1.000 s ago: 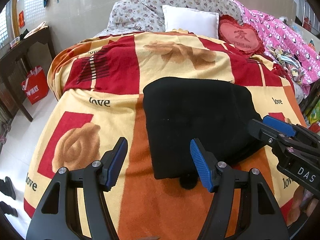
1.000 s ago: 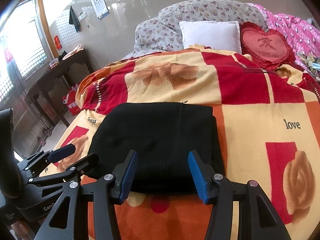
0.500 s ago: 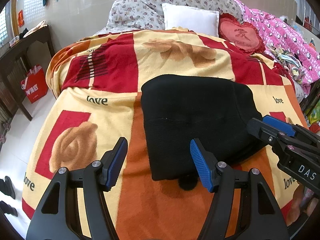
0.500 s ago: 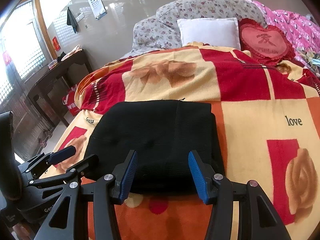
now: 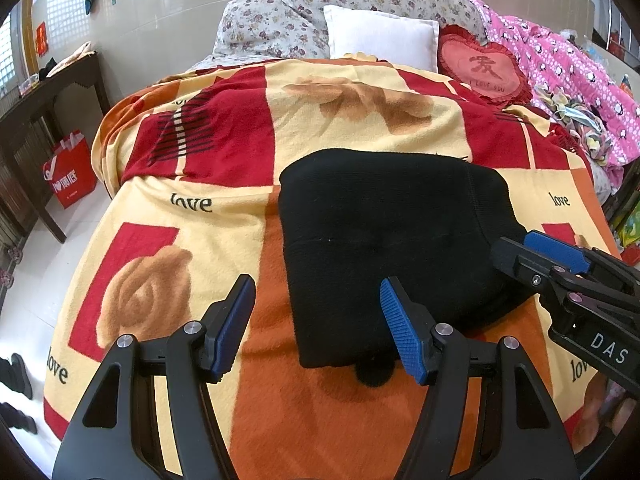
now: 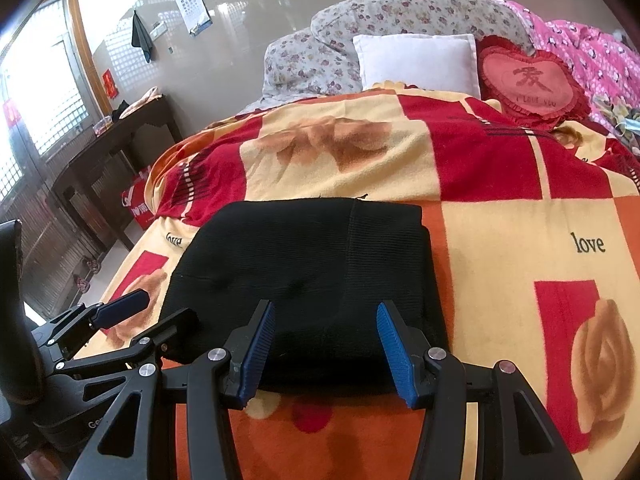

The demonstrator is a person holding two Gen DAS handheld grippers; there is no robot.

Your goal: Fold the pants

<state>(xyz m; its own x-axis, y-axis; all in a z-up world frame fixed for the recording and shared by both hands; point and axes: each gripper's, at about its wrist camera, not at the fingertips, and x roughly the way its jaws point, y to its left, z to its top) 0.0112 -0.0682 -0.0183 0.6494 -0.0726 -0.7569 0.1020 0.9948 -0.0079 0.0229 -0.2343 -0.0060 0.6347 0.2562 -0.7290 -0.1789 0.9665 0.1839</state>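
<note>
Folded black pants (image 5: 396, 240) on rose-print blanket (image 5: 160, 248), both grippers spread apart, holding nothing.
Pants lie as a compact rectangle near the blanket's front edge, approx. centre of bed. L gripper (image 5: 316, 328) hovers at the pants' near-left corner; R gripper (image 6: 326, 354) hovers over their near edge, w/ blue pads (image 6: 390, 350) either side. White pillow (image 6: 418, 62) and heart cushion (image 6: 532, 82) sit at the bed's head, well apart from the pants.

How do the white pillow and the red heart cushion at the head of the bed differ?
The white pillow is rectangular and plain; the red heart cushion is heart-shaped, with a ruffled edge and a character printed on it. The pillow leans on the floral bedding; the cushion sits beside it, nearer the pink quilt. Both lie beyond the folded black pants.
</note>
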